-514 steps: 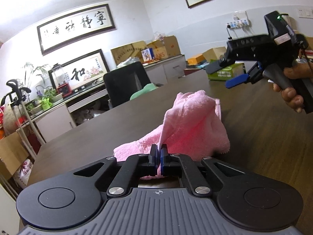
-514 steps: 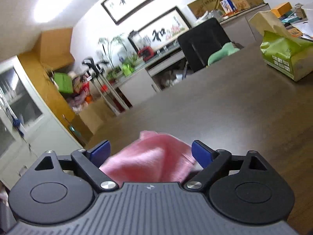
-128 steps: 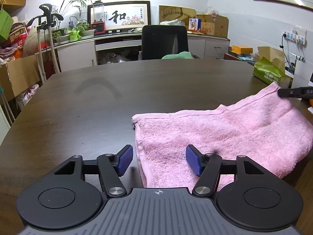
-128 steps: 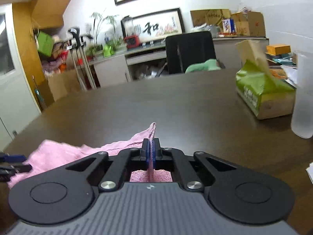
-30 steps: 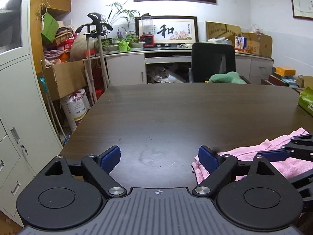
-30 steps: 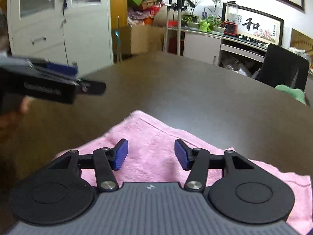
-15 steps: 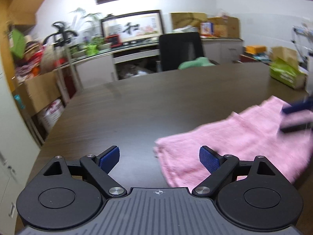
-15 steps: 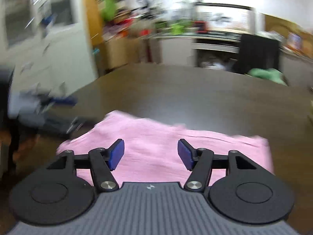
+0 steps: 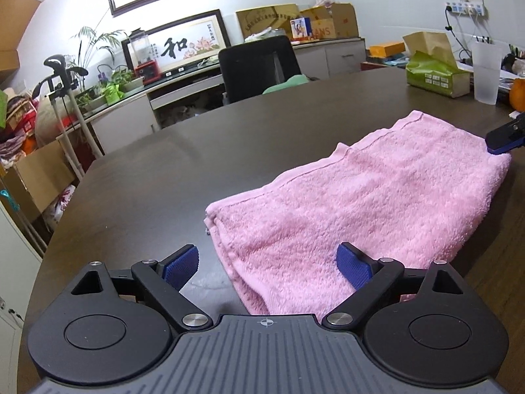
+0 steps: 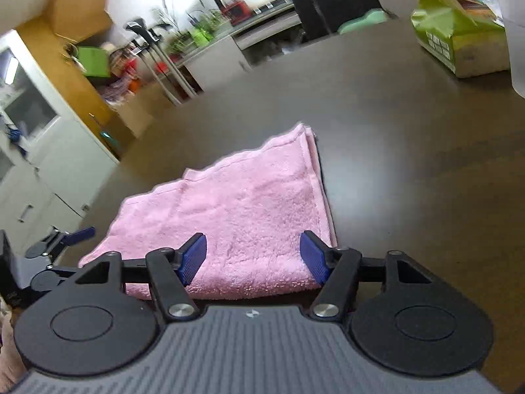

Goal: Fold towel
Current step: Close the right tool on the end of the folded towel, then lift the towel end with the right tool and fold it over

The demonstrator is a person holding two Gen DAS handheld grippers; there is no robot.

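Pink towel (image 9: 377, 203), folded flat on table (image 9: 164, 180), long axis running left-right between both tongs: left gripper (image 9: 267, 264) wide over its near-left end, right gripper (image 10: 252, 256) moderately wide over its right end, neither holding.

The pink terry towel (image 9: 367, 203) is lying flat on the dark worktop (image 9: 197, 164), folded over into a layered rectangle. Its stacked edges are showing along the short side nearest me in my left view, and a stitched hem band is running along the far long edge. Nothing of mine is gripping it.
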